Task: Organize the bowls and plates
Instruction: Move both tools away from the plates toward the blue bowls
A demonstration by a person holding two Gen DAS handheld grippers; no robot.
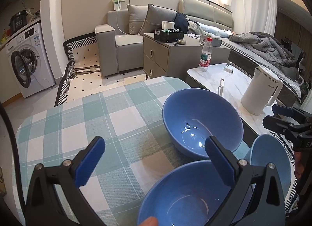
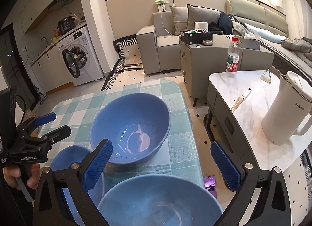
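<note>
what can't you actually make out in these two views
- Nearest blue bowl, right wrist view: near side cut off by the bottom edge and the right gripper.
- Small blue bowl, right wrist view: partly hidden behind a gripper finger.
- Phone, right wrist view: lower end hidden by the nearest bowl's rim.
- Bottle label, left wrist view: too small to read.
- Plates: none visible in either view.

3 blue bowls (image 2: 130, 126) sit on the checked tablecloth (image 2: 181, 128); the right gripper (image 2: 161, 165) hangs wide apart above them, the left gripper (image 2: 52, 124) alongside.
</note>
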